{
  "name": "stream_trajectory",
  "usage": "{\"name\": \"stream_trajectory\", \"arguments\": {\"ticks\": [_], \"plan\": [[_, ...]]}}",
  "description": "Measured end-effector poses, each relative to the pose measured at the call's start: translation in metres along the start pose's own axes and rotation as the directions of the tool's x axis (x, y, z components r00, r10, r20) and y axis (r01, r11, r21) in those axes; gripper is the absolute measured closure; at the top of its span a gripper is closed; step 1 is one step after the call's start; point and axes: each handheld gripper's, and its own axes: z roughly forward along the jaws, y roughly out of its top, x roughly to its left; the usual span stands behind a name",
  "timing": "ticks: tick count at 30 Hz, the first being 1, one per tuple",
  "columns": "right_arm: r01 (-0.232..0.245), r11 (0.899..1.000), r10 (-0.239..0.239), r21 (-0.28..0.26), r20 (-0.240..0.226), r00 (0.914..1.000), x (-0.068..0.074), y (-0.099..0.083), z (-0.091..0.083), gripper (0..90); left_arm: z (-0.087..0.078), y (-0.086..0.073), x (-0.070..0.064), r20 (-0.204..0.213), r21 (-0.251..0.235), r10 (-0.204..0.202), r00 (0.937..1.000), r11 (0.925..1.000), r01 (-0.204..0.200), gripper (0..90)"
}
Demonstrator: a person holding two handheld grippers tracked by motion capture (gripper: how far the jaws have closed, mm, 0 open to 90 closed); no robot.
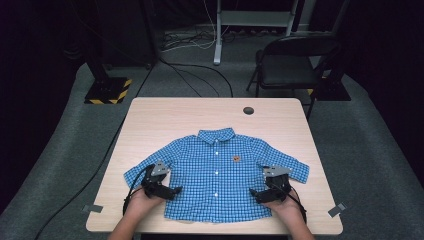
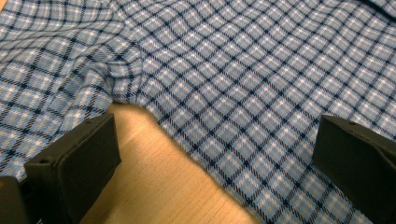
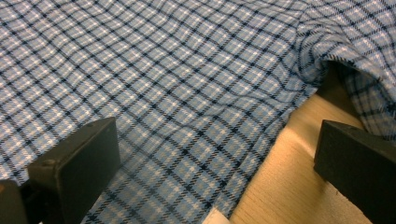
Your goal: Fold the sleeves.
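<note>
Shirt (image 1: 216,172) flat on table (image 1: 150,120) | side edges between both grippers' jaws | jaws wide

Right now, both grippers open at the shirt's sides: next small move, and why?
Probably lower both and close on the side edges. The shirt lies flat and buttoned on the table. The left gripper and the right gripper each straddle a side seam below the armpit, fingers wide apart, gripping nothing yet.

Black grippers (image 1: 172,190), grey plates, seemingly bare forearms
</note>
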Motion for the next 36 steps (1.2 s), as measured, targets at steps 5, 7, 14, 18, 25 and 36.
{"name": "stream_trajectory", "arguments": {"ticks": [5, 7, 14, 18, 25, 36], "plan": [[0.0, 1.0, 0.0, 0.0, 0.0, 1.0, -0.0001, 0.0, 0.0, 0.0, -0.0005, -0.0005, -0.0006, -0.004, 0.0, -0.008, 1.0, 1.0, 0.008, 0.3], [-0.001, 1.0, 0.001, -0.001, 0.001, 1.0, -0.0001, 0.0, 0.0, 0.0, -0.0006, -0.0008, -0.0008, -0.004, -0.001, -0.009, 1.0, 1.0, 0.009, 0.4], [-0.001, 1.0, 0.001, -0.001, 0.002, 1.0, -0.0001, 0.0, 0.0001, 0.0, -0.0007, -0.0009, -0.0009, -0.004, -0.002, -0.01, 0.9999, 0.9999, 0.01, 0.5], [-0.001, 1.0, 0.001, -0.002, 0.001, 1.0, -0.0002, 0.0, 0.0001, 0.0, -0.0009, -0.001, -0.0005, -0.003, -0.003, -0.009, 1.0, 1.0, 0.009, 0.7], [-0.002, 1.0, 0.002, -0.002, 0.0, 1.0, -0.0003, 0.0, 0.0, 0.0, -0.002, -0.0015, 0.0013, 0.005, -0.006, -0.005, 1.0, 1.0, 0.005, 2.7], [-0.002, 1.0, 0.002, -0.002, 0.0, 1.0, -0.0003, 0.0, 0.0, 0.0, -0.0092, -0.0011, 0.0055, 0.022, -0.015, -0.035, 0.9991, 0.9992, 0.036, 9.6]]}}
